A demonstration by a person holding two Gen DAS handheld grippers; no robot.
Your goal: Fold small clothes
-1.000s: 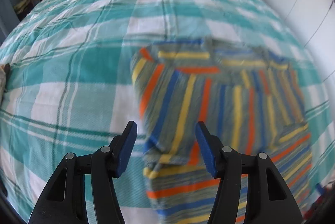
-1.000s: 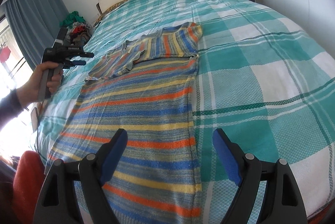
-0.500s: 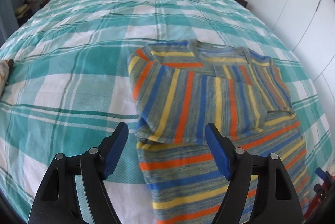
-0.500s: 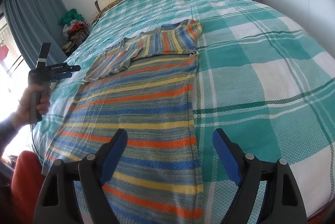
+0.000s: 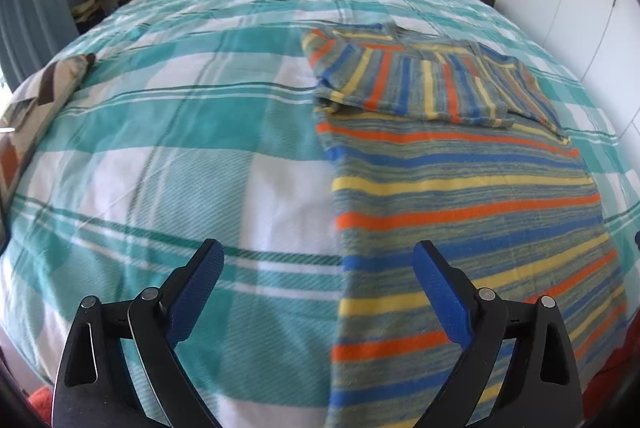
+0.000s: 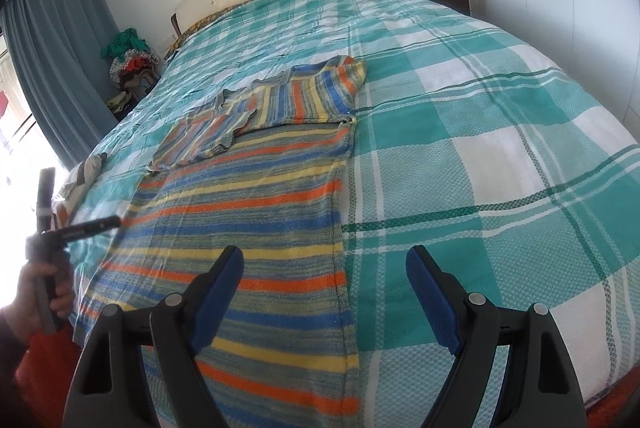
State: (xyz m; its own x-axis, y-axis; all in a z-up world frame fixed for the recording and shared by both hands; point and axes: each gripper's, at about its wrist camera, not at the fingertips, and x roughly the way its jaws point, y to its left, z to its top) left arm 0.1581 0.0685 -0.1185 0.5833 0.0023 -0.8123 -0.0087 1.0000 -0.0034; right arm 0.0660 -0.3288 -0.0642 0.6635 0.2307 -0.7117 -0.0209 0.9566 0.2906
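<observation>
Blue pads sit on the tips of both tools. The left hand-held gripper (image 5: 318,292) has just been opening, and now its jaws are spread wide with nothing between them. It hangs over the near left edge of the striped sweater (image 5: 460,195), half over the knit and half over the bedspread (image 5: 180,131). In the right wrist view it shows again at the left edge (image 6: 114,221), and a hand (image 6: 44,294) grips its handle.

The right hand-held gripper (image 6: 324,292) is spread too, and it pinches nothing. It hangs over the near right edge of the sweater. So each tool is near one side of the hem, which looks like a good spot to take both bottom corners at once.

The sweater lies flat on the bed, near its foot. Its stripes are orange, blue, yellow and grey. Both sleeves (image 5: 432,83) are already folded in across the chest, so the top part is a neat pile. The long lower part is not folded yet. The next step is probably to lift the hem up toward the collar.

A brown patterned cloth (image 5: 40,91) lies at the left side of the bed. A heap of clothes (image 6: 130,65) sits by the blue curtain (image 6: 56,51), well apart from the sweater.
</observation>
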